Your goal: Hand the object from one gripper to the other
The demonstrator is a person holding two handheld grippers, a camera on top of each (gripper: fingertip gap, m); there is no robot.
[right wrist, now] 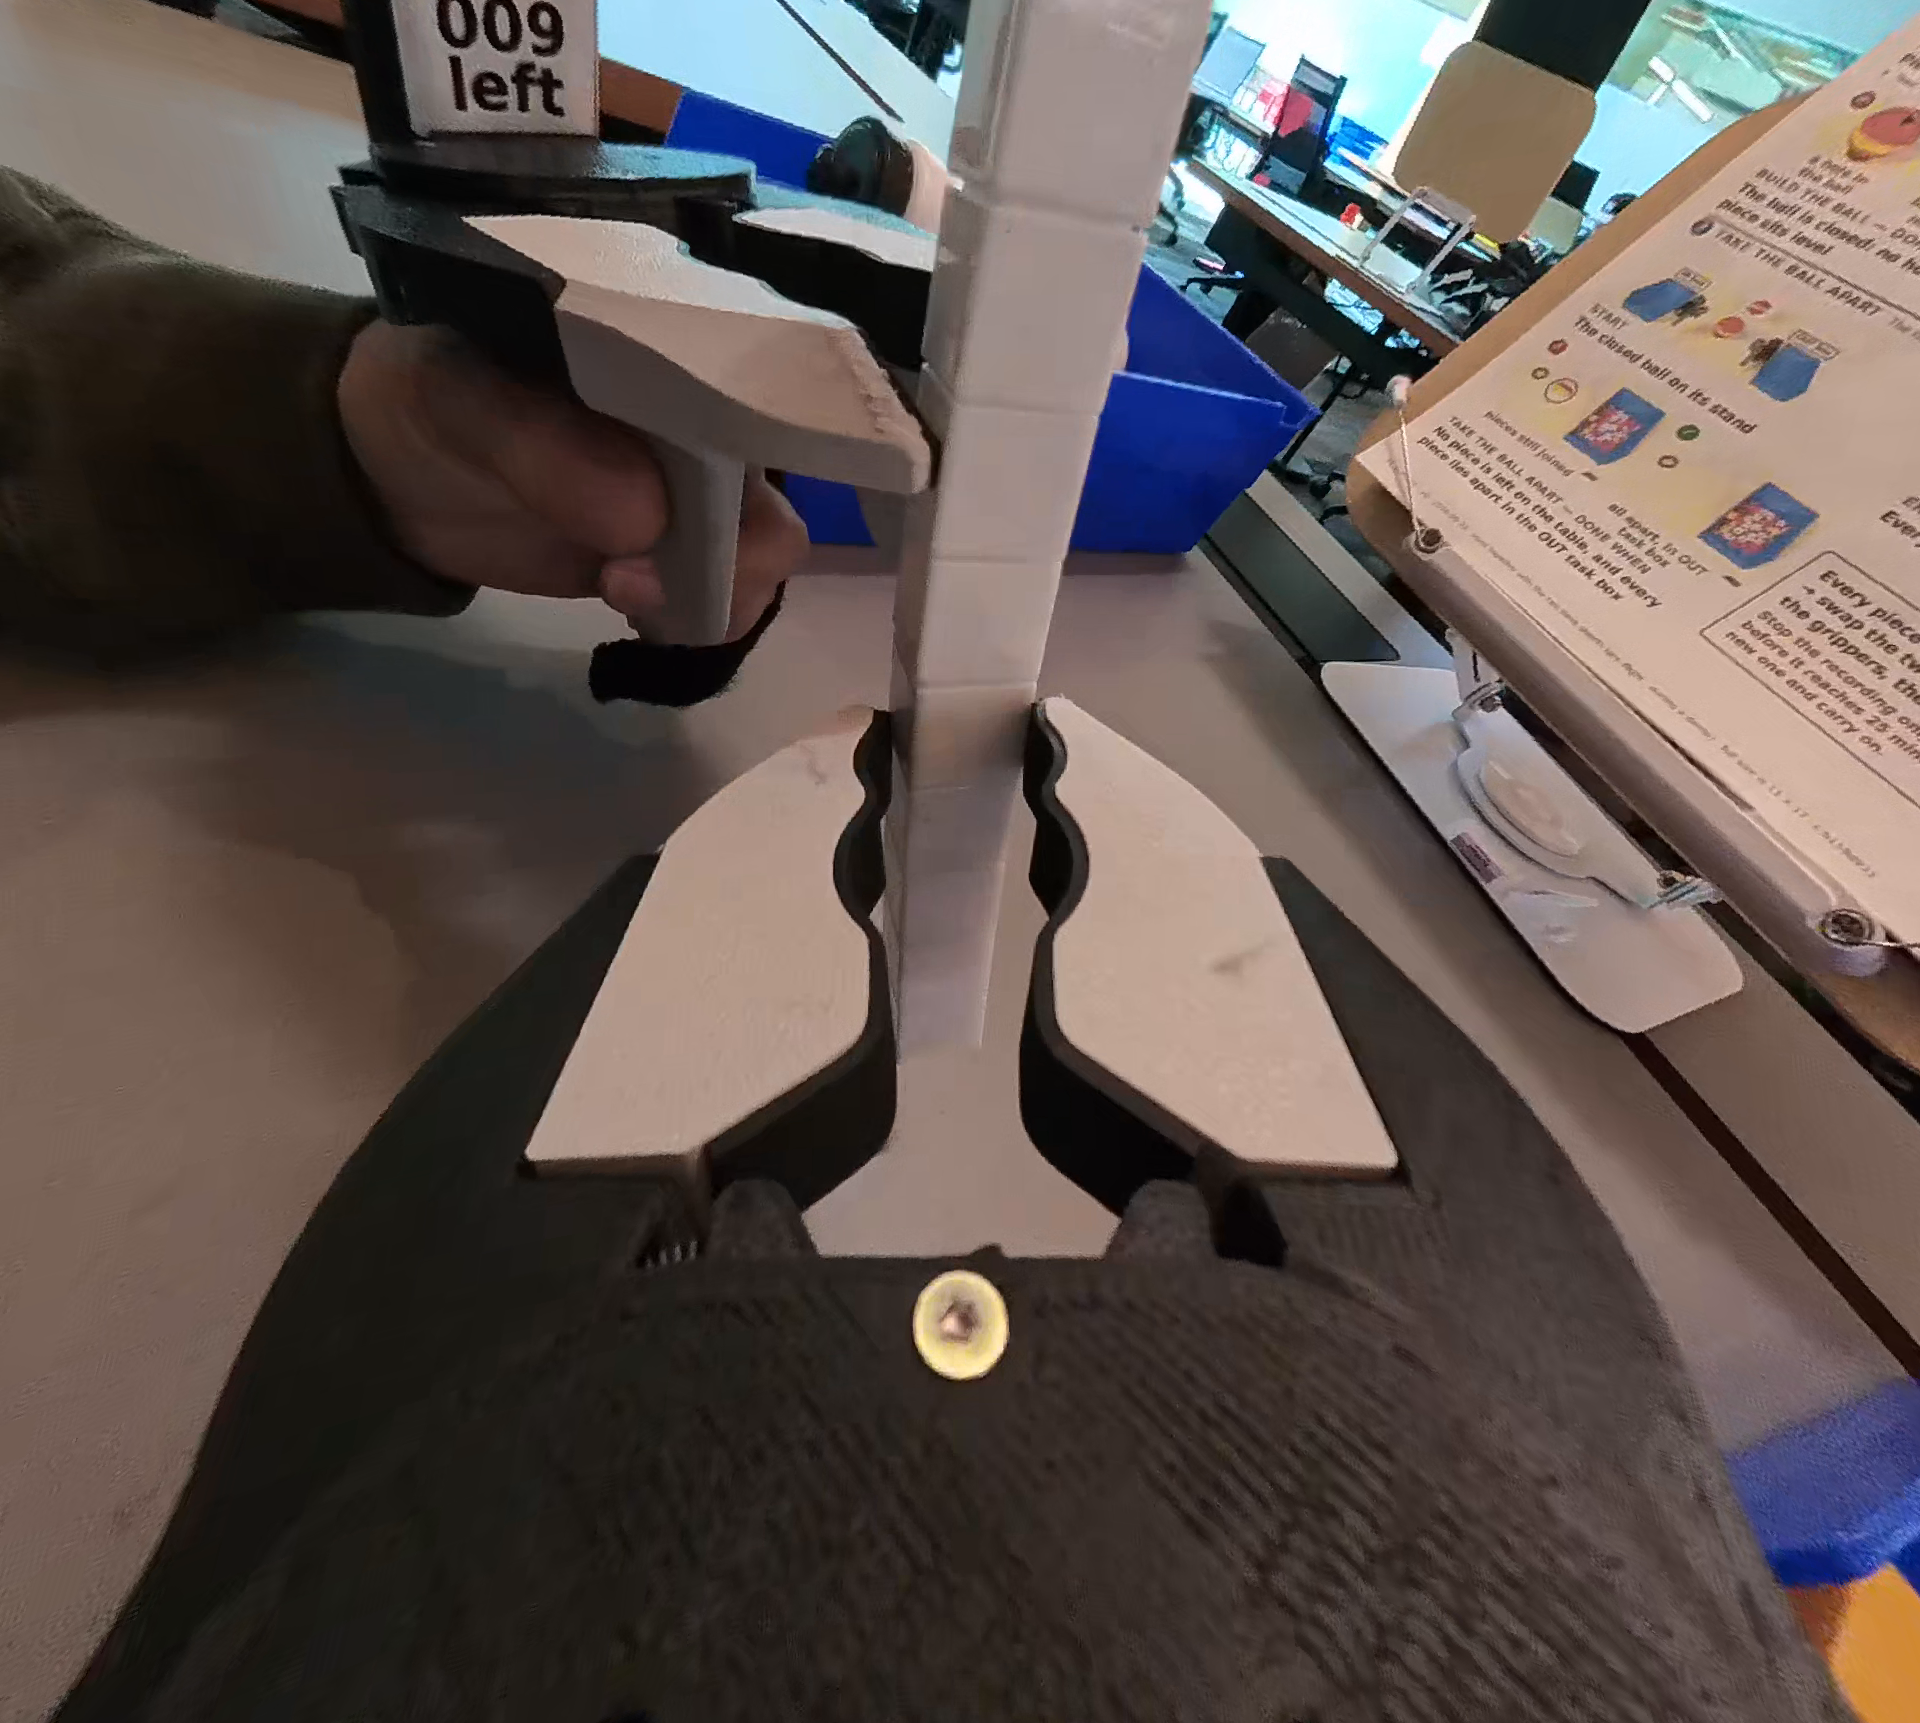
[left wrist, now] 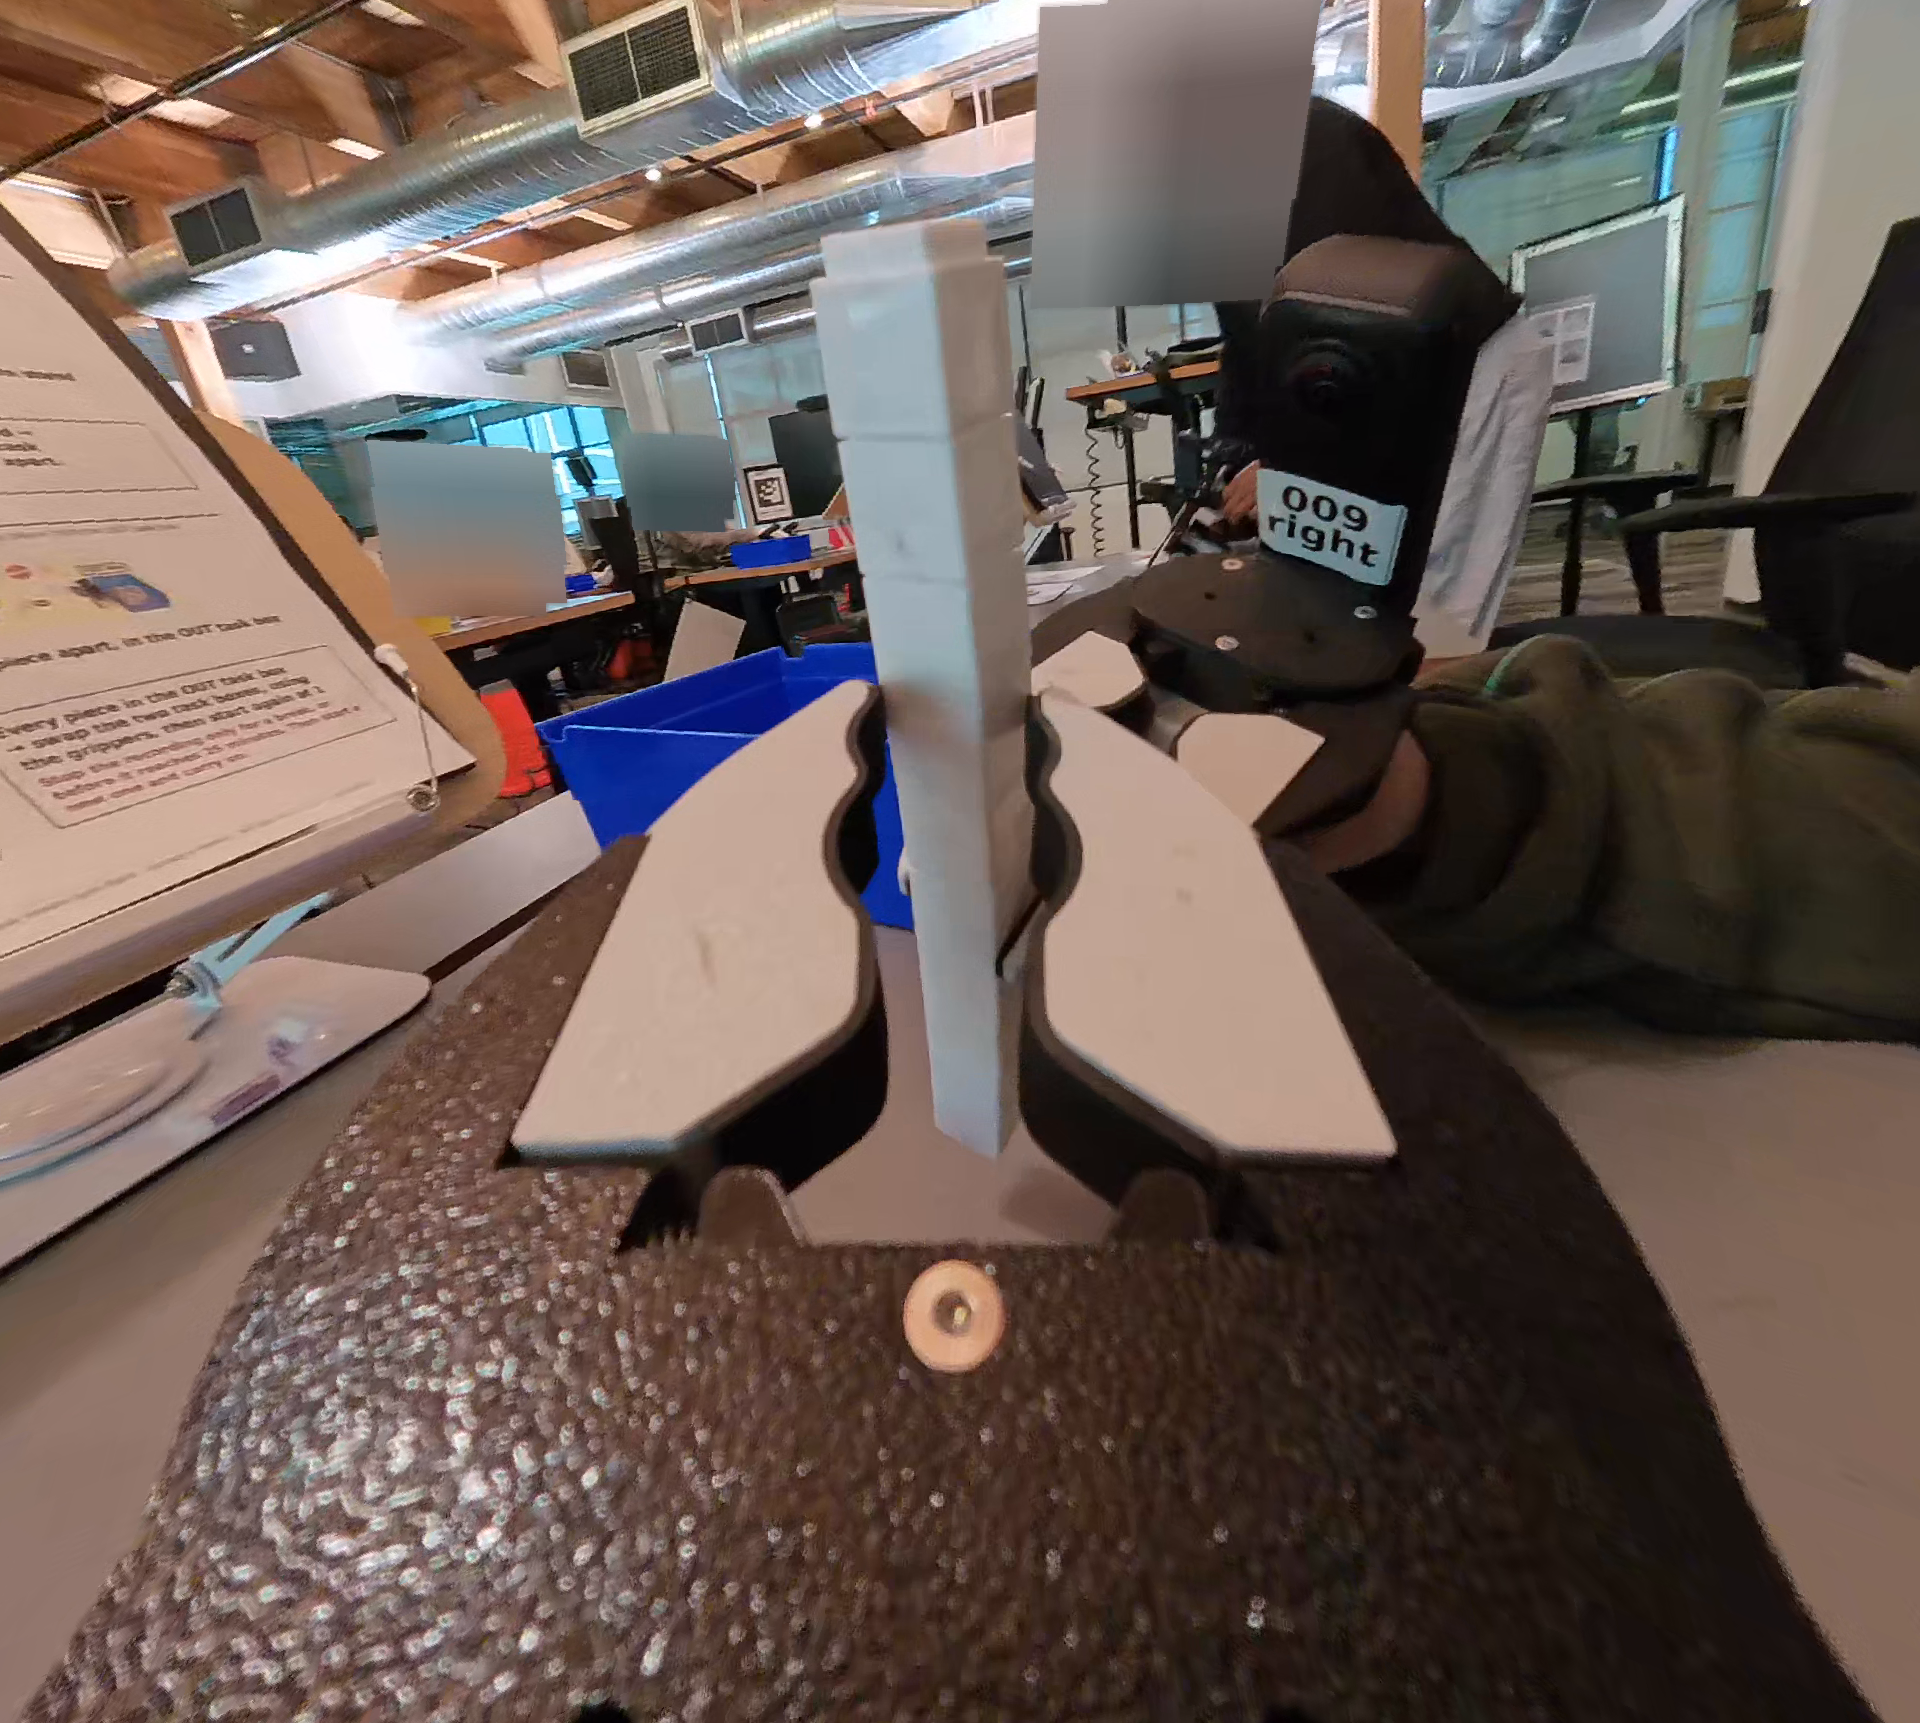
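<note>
A tall white segmented bar (left wrist: 935,530) stands upright between both grippers. My left gripper (left wrist: 956,707) is shut on it, and the bar's lower end sits deep between the fingers. My right gripper (right wrist: 961,717) is also shut on the bar (right wrist: 1029,323), near its lower end. In the right wrist view the left gripper (right wrist: 920,406) comes in from the left and clamps the bar higher up, held by a hand (right wrist: 499,478). In the left wrist view the right gripper (left wrist: 1153,717) reaches in from the right behind the bar, its fingertips hidden.
A blue bin (left wrist: 675,738) stands just behind the bar, and it also shows in the right wrist view (right wrist: 1195,447). An instruction sheet on a tilted stand (left wrist: 156,634) (right wrist: 1714,426) is close beside. The grey table (right wrist: 208,842) lies below. An olive sleeve (left wrist: 1662,842) lies to the right. My hands' fingertips stand some 5 cm from each other.
</note>
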